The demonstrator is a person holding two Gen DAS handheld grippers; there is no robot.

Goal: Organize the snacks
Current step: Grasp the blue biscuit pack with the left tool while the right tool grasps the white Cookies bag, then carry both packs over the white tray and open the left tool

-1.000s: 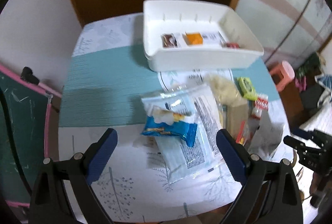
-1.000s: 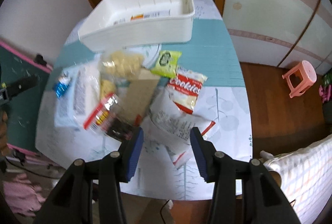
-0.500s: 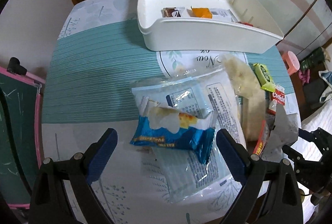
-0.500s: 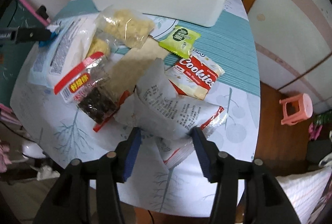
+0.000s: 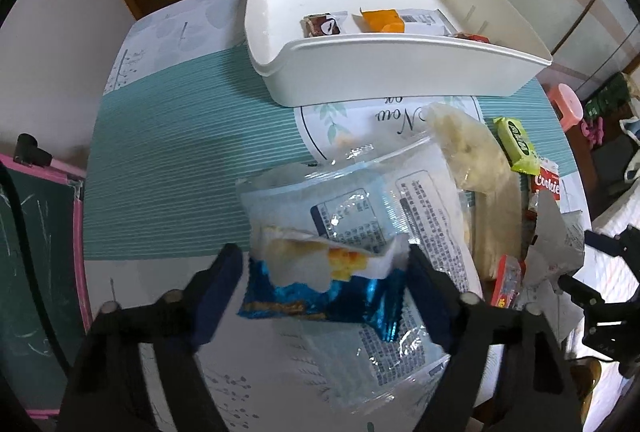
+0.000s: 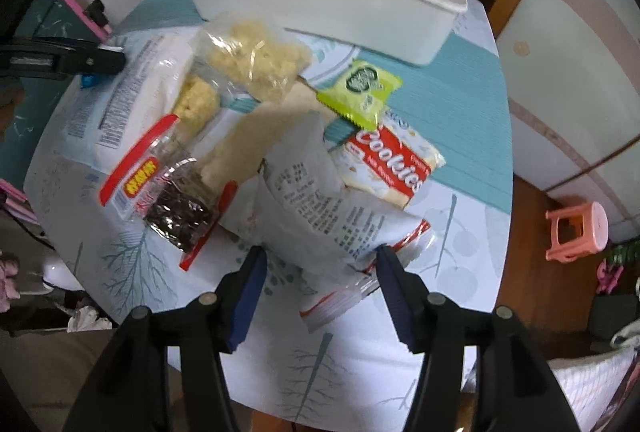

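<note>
L gripper (image 5: pixel 324 272) has jaws wide, straddling the blue snack packet (image 5: pixel 320 288). Packet sits right btwn the fingers w/ its long axis running across the gap, finger to finger; ends look just at or touching the pads, not pinched yet. It lies atop a clear plastic bag (image 5: pixel 384 216).

White bin (image 5: pixel 400 72) lies ahead of the jaws, a few snacks already inside.

R gripper (image 6: pixel 320 264): jaws wide, empty, straddling the near edge of a white printed bag (image 6: pixel 320 208). Cookies pack (image 6: pixel 392 164) just beyond.

L hand looks nearer a grab; prob closes next.
</note>
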